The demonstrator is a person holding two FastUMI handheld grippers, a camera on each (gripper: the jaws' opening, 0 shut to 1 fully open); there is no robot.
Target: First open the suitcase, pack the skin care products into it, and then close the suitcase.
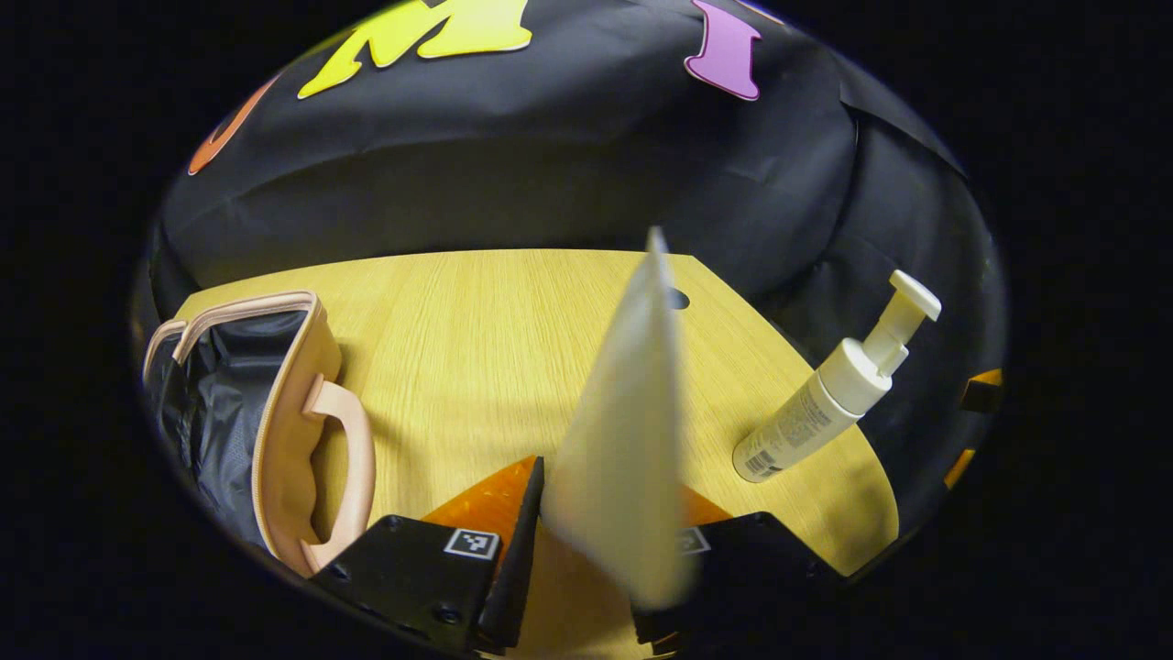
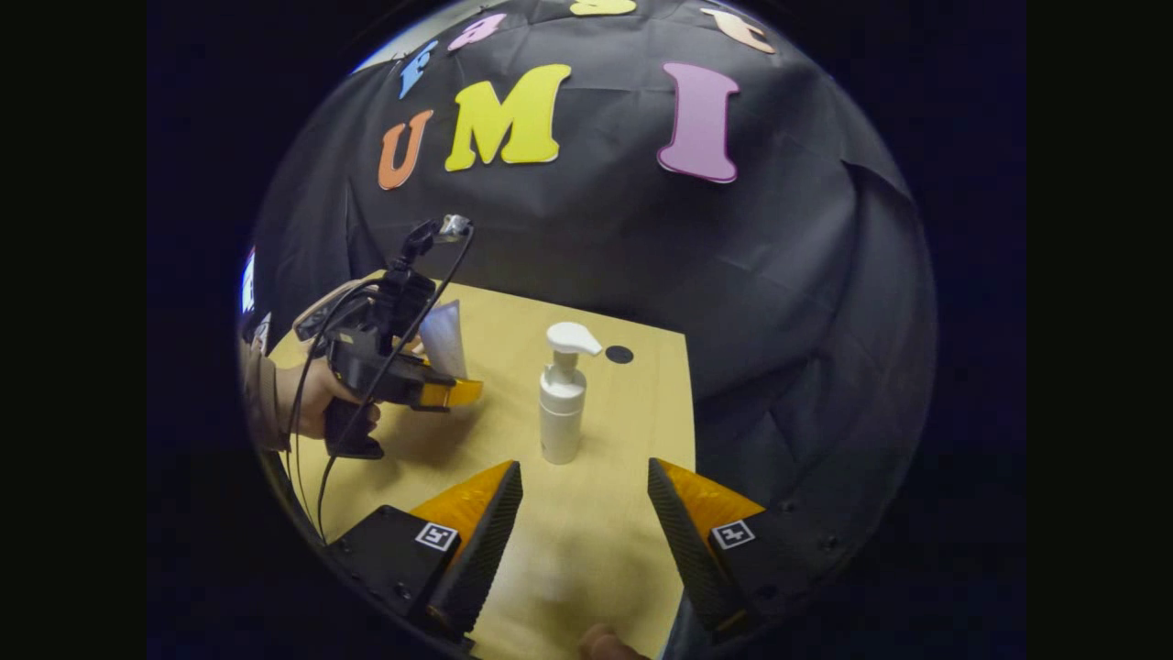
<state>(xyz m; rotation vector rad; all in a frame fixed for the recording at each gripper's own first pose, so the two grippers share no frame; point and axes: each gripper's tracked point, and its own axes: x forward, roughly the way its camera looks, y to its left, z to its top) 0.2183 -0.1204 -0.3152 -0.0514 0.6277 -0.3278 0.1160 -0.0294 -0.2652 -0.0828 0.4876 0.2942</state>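
My left gripper (image 1: 609, 527) is shut on a white squeeze tube (image 1: 628, 431), which stands up between its fingers above the wooden table (image 1: 476, 348). The pink suitcase (image 1: 302, 403) lies open at the left, showing its black lining and its handle (image 1: 353, 458) facing the gripper. A white pump bottle (image 1: 825, 403) stands on the table to the right. In the right gripper view, my right gripper (image 2: 585, 513) is open just in front of the pump bottle (image 2: 562, 403). The left gripper (image 2: 403, 376), held by a hand, carries the tube (image 2: 444, 335) at the left.
A small dark hole (image 2: 619, 354) marks the table near its far corner. The table's right edge (image 2: 687, 431) runs close past the pump bottle. Cables hang from the left gripper.
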